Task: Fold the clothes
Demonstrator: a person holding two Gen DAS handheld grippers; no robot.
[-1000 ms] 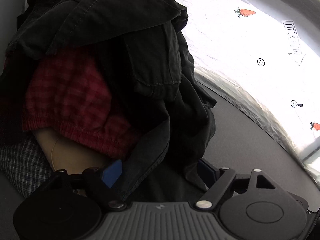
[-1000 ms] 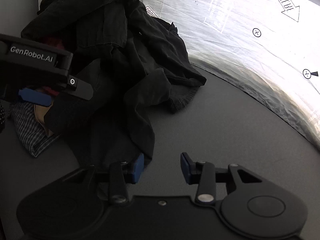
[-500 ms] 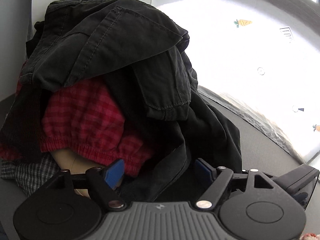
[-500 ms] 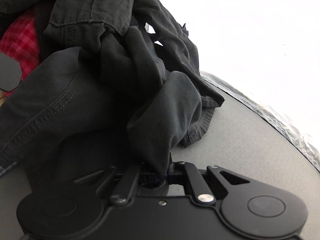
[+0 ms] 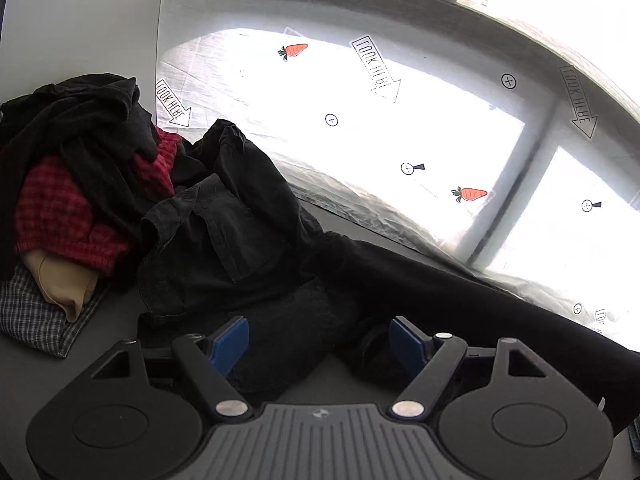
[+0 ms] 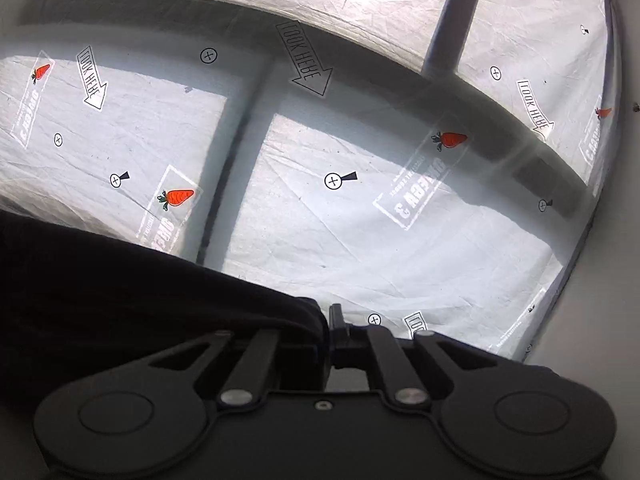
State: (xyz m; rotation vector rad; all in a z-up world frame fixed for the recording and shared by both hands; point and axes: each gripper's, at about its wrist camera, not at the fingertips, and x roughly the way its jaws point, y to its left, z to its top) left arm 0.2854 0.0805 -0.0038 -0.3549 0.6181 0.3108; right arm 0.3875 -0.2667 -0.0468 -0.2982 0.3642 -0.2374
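A black garment [image 5: 224, 240] trails out of a clothes pile [image 5: 80, 184] and stretches taut to the right across the grey table [image 5: 120, 320]. My left gripper [image 5: 320, 340] hovers open over its lower folds; the blue pads [image 5: 230, 340] stand wide apart and press on nothing. In the right wrist view my right gripper [image 6: 326, 332] is raised toward the window, pinching an edge of the same black garment [image 6: 120, 288], which hangs away to the left. Its jaws are opening very slightly with the cloth still held between them.
The pile at the left holds a red checked piece [image 5: 60, 208], a beige piece [image 5: 64, 280], a grey checked piece [image 5: 32, 316] and more black cloth [image 5: 80, 120]. A window covered with printed film [image 5: 400, 120] runs along the table's far edge.
My right gripper shut on the black garment's edge, then lifted it up and rightward, dragging the cloth from the pile. My left gripper drew back from the pile and rose, staying open.
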